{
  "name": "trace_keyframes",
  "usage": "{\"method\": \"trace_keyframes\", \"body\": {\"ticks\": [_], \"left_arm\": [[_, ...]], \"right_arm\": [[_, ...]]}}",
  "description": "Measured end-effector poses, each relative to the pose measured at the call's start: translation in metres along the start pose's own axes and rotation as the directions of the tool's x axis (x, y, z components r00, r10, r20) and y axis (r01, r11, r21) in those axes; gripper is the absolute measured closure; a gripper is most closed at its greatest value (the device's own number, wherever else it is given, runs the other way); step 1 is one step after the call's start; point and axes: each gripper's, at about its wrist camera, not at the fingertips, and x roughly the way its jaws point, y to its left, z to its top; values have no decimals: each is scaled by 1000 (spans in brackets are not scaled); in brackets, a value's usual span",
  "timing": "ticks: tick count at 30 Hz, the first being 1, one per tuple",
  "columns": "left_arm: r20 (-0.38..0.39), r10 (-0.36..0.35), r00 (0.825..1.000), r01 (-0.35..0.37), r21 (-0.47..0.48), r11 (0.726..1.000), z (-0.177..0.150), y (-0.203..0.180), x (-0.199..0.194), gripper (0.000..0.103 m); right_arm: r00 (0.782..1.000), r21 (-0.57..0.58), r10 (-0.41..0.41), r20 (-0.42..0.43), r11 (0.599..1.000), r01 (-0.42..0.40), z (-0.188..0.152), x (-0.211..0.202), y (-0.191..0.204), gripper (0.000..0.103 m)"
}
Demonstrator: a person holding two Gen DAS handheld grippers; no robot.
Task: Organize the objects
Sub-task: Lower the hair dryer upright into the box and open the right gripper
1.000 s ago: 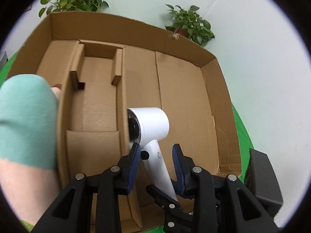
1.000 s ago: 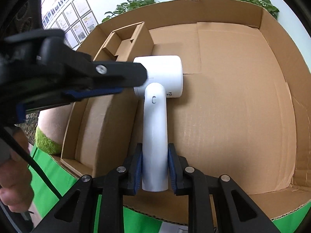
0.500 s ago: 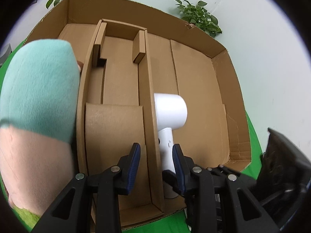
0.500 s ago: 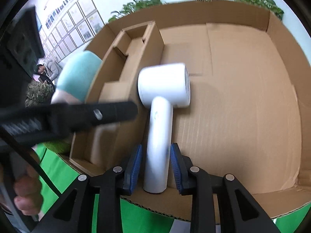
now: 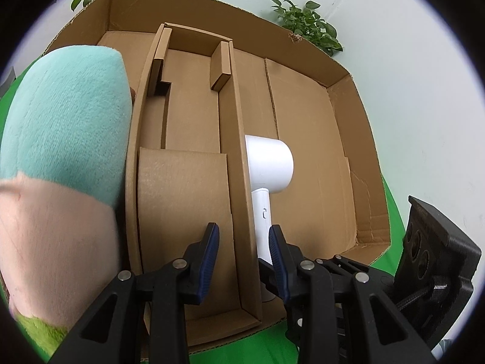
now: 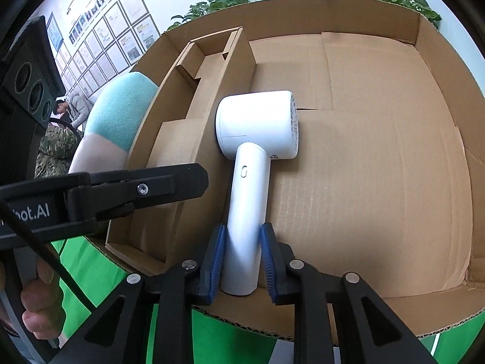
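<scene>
Since a second ago the left gripper (image 5: 244,250) has shifted, so the insert's wall (image 5: 242,200) now stands between its fingers (image 5: 209,248), and the dryer (image 6: 254,151) has slid a little lower in the right view. Left fingers stand partly apart, straddling that wall of the insert (image 5: 182,188); whether the pads press on it I cannot tell. Right gripper (image 6: 242,261) has the dryer's handle between its blue fingers (image 6: 216,257); the jaws are closing, and the pads sit at the handle's sides, low near its end.

White dryer lies flat on the floor of the box (image 6: 379,182), head away from the camera, handle toward the near edge. It lies just beside the insert, on the open side of the box, not in the insert's compartments. A plush toy (image 5: 60,151), teal above and pale pink below, sits outside the box against its left wall. Green worktop (image 6: 100,273) shows under the box's near edge. Plants (image 5: 306,27) stand behind the box. A hand (image 6: 39,306) grips the left gripper's handle at the lower left of the right view.
</scene>
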Motion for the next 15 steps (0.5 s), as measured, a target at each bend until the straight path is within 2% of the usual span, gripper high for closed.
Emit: {"method": "trace_keyframes", "body": {"ticks": [7,9,11,12,13,14,15], "left_arm": [[7,19,1000,-19,-6,1000,0,-1,0,71],[28,50,998,-50,-7,999,0,-1,-5,71],[69,67,995,-67,4,998,-1,-4,-16,70],[96,88,991,-91,21,996,-1,-9,-22,68],[132,123,984,-131,51,990,-2,-16,-29,66],[158,150,976,-163,71,984,-2,-21,-34,53],[198,185,963,-206,91,974,-4,-27,-41,35]], "right_arm": [[1000,26,24,-19,999,-23,11,14,5,79],[999,25,-3,-32,1000,4,14,13,7,68],[999,23,-52,-5,998,52,15,4,4,33],[997,26,-71,31,997,70,16,-5,2,24],[995,26,-84,54,996,82,16,-12,1,10],[992,24,-100,79,995,99,17,-20,0,2],[987,20,-121,107,993,120,16,-28,0,1]]}}
